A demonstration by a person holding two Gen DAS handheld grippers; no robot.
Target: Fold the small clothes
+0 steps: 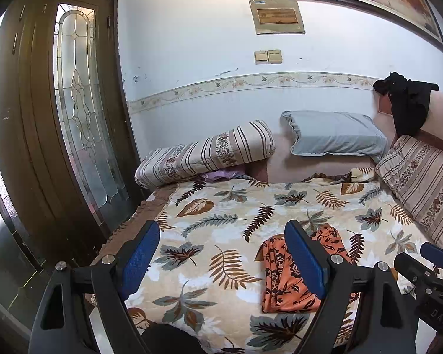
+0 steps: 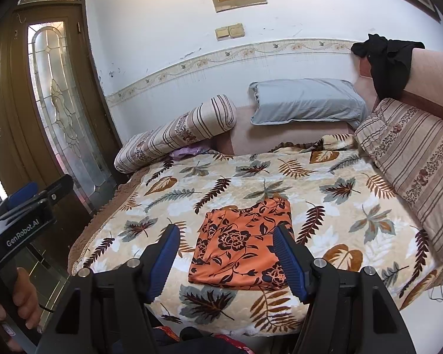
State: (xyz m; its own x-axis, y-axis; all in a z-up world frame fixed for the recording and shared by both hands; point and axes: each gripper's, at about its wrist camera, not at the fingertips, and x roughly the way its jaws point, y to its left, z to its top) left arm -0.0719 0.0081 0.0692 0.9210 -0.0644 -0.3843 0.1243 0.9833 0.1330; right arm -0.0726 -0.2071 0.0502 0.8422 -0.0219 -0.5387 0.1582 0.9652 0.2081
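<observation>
An orange garment with a dark flower print (image 2: 242, 244) lies folded into a rough rectangle on the leaf-patterned blanket (image 2: 325, 206); it also shows in the left wrist view (image 1: 283, 280). My right gripper (image 2: 227, 256) is open and empty, held above the near side of the garment, which shows between its blue fingers. My left gripper (image 1: 224, 256) is open and empty, over the blanket to the left of the garment; its right finger hides part of the cloth.
A striped bolster (image 2: 174, 132), a grey pillow (image 2: 307, 101) and a striped cushion (image 2: 413, 153) line the far and right sides of the bed. A black cloth (image 2: 387, 59) hangs on the headboard. A wooden door with glass (image 1: 73, 118) stands to the left.
</observation>
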